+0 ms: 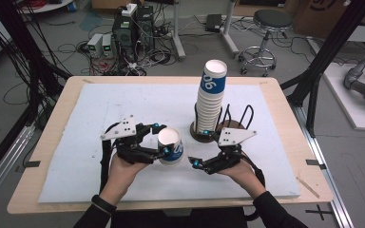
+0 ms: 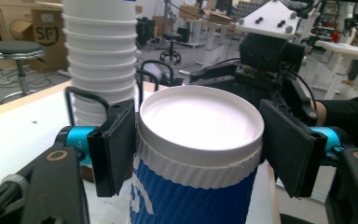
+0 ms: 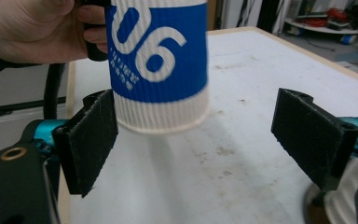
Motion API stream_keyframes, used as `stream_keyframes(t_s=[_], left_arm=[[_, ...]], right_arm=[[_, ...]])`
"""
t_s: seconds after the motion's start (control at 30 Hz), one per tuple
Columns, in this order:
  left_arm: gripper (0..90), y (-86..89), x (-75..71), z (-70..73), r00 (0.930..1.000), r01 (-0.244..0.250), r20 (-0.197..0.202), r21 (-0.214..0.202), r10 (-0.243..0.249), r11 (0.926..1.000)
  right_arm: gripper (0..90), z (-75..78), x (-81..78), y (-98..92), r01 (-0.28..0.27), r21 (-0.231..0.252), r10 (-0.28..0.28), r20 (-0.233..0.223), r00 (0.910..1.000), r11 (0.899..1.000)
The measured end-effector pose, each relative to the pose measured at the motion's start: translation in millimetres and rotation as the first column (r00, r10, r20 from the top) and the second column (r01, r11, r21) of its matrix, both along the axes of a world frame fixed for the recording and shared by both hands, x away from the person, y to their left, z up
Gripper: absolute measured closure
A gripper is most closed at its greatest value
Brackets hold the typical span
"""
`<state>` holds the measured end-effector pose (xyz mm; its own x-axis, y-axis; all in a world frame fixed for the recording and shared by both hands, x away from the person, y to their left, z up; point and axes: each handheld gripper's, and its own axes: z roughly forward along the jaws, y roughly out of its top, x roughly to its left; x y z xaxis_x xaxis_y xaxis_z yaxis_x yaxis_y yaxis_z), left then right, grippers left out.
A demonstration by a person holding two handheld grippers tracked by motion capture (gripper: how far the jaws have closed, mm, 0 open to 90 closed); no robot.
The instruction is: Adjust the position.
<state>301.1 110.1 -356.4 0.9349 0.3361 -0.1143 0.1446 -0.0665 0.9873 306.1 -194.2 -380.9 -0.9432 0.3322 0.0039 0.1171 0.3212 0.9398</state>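
— Holding anything in your left gripper (image 1: 162, 138)?

— Yes, my jaws clamp the blue-and-white paper cup (image 1: 171, 147) upright at the table's (image 1: 52, 142) near middle. My right gripper (image 1: 197, 161) gapes beside it, near the cup stack (image 1: 211, 95).

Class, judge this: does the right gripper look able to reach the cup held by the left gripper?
Probably yes: the right gripper is open, the cup sits just ahead, nothing between.

Round stool (image 1: 271, 21), computer towers (image 1: 132, 26) (cables around), cardboard box (image 2: 45, 32)
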Motion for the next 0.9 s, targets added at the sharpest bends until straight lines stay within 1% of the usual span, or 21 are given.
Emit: stream_keyframes(t_s=[0.2,0.3,0.33,0.47,0.63,0.73,0.8,0.9], left_arm=[[29.7,-13.0,-2.5,-1.4,0.9996,0.029,0.001,0.008,-0.029,0.9996],[29.7,-17.2,-4.1,-1.8,0.9991,0.043,0.001,0.012,-0.043,0.9990],[29.7,-18.2,-4.4,-2.0,0.9991,0.043,0.002,0.010,-0.043,0.9990],[29.7,-20.2,-4.5,-2.3,0.9987,0.052,-0.001,0.012,-0.052,0.9986],[29.8,-20.0,-4.0,-1.4,0.9984,0.057,-0.004,-0.004,-0.057,0.9984],[29.8,-20.5,-3.5,-1.5,0.9982,0.059,-0.001,-0.005,-0.060,0.9982],[29.7,-21.5,-3.8,-1.6,0.9980,0.063,-0.008,-0.011,-0.063,0.9980],[29.8,-23.3,-4.4,-1.5,0.9979,0.065,0.001,-0.009,-0.065,0.9979]], right_arm=[[15.0,-1.3,-2.1,9.8,-0.028,-0.002,0.028,-0.005,0.9996,1.000],[15.1,-1.4,-3.2,11.4,-0.037,-0.007,0.037,0.000,0.9993,0.999],[15.0,-1.5,-3.8,11.6,-0.047,-0.010,0.047,-0.007,0.9989,0.999],[15.0,-1.1,-4.2,11.2,-0.047,-0.005,0.047,-0.006,0.9989,0.999],[15.0,-0.7,-4.9,11.3,-0.057,-0.005,0.057,-0.012,0.9983,0.998],[15.0,-0.8,-5.3,12.6,-0.064,-0.002,0.064,-0.013,0.9979,0.998],[15.0,-1.0,-5.6,14.0,-0.064,-0.005,0.064,-0.008,0.9979,0.998],[15.1,-2.2,-5.6,16.5,-0.073,-0.008,0.073,-0.018,0.9972,0.997]])
